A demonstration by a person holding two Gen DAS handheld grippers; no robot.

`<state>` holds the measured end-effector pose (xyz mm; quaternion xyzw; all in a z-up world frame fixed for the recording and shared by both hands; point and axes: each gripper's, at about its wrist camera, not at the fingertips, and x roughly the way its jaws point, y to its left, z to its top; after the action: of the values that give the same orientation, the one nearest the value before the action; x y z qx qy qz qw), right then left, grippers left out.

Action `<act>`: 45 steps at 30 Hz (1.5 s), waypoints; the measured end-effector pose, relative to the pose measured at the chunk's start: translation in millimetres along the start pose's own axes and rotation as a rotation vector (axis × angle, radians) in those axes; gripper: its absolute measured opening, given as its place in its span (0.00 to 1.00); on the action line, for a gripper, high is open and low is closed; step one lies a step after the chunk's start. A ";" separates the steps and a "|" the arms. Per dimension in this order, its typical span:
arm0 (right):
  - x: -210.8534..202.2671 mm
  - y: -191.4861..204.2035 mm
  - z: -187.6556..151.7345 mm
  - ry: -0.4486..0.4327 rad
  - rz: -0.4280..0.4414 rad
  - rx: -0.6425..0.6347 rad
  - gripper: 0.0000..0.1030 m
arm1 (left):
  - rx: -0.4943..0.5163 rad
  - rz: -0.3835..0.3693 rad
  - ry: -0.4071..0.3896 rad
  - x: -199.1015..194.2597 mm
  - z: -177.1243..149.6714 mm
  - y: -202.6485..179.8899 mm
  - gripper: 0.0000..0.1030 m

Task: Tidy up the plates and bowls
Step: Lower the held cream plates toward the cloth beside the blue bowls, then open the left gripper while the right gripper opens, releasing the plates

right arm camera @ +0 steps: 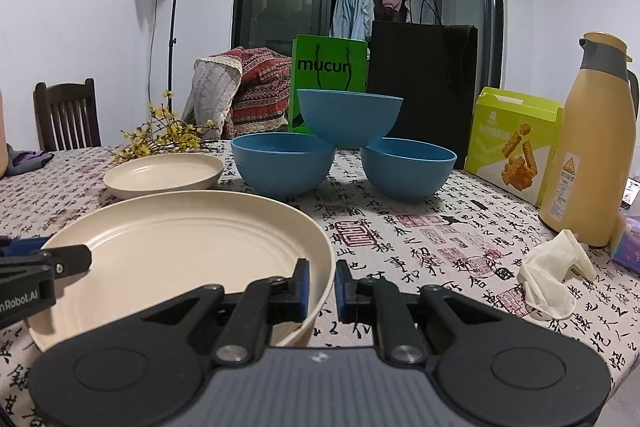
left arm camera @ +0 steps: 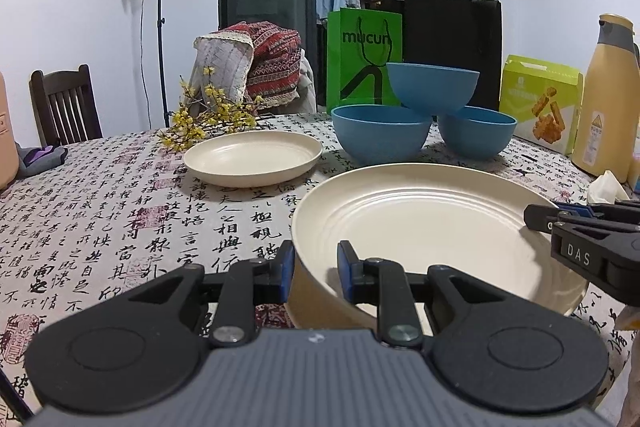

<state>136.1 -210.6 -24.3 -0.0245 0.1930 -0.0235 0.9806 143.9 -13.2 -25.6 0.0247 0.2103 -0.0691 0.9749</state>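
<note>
A large cream plate point(left arm camera: 432, 223) point(right arm camera: 176, 247) is held just above the table by both grippers. My left gripper point(left arm camera: 314, 275) is shut on the plate's left rim, one blue pad inside and one outside. My right gripper point(right arm camera: 322, 291) is shut on its right rim and shows as a black clamp at the right edge of the left wrist view. A second cream plate point(left arm camera: 254, 157) point(right arm camera: 164, 175) lies on the tablecloth further back to the left. Three blue bowls stand behind: two on the cloth point(left arm camera: 380, 137) point(left arm camera: 476, 135) and a third point(left arm camera: 432, 85) point(right arm camera: 350, 117) resting on their rims.
A green paper bag point(left arm camera: 362, 59), a black bag point(left arm camera: 452, 35), a green snack box point(right arm camera: 512, 143) and a yellow thermos jug point(right arm camera: 588, 155) line the table's back and right. A crumpled white tissue point(right arm camera: 552, 275) lies at right. Yellow flowers point(left arm camera: 208, 119) lie near the far plate.
</note>
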 end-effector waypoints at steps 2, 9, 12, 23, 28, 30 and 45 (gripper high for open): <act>0.1 0.2 -0.5 -0.001 -0.004 -0.003 0.12 | 0.006 -0.001 0.005 1.1 -0.4 -1.0 0.23; 3.3 0.4 -5.6 -0.001 -0.013 -0.010 0.12 | 0.009 0.006 0.033 5.7 -0.1 -2.2 0.23; 5.5 1.4 -7.2 0.002 -0.016 -0.013 0.12 | 0.004 0.004 0.049 8.5 0.2 -1.4 0.23; 9.6 5.6 -9.7 -0.006 -0.039 -0.030 0.12 | -0.017 -0.013 0.094 16.4 1.4 2.1 0.23; 11.0 6.8 -10.2 -0.005 -0.046 -0.031 0.13 | -0.030 -0.026 0.104 18.3 1.6 4.0 0.23; 11.1 7.2 -10.1 -0.006 -0.048 -0.032 0.13 | -0.035 -0.031 0.104 18.2 1.8 4.8 0.24; 9.9 -1.1 -5.0 -0.007 -0.028 0.015 0.21 | -0.089 -0.066 0.032 5.6 1.9 11.6 0.59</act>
<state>143.4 -212.4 -32.6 -0.0198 0.1891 -0.0384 0.9810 151.5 -2.5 -26.0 -0.0244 0.2296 -0.0913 0.9687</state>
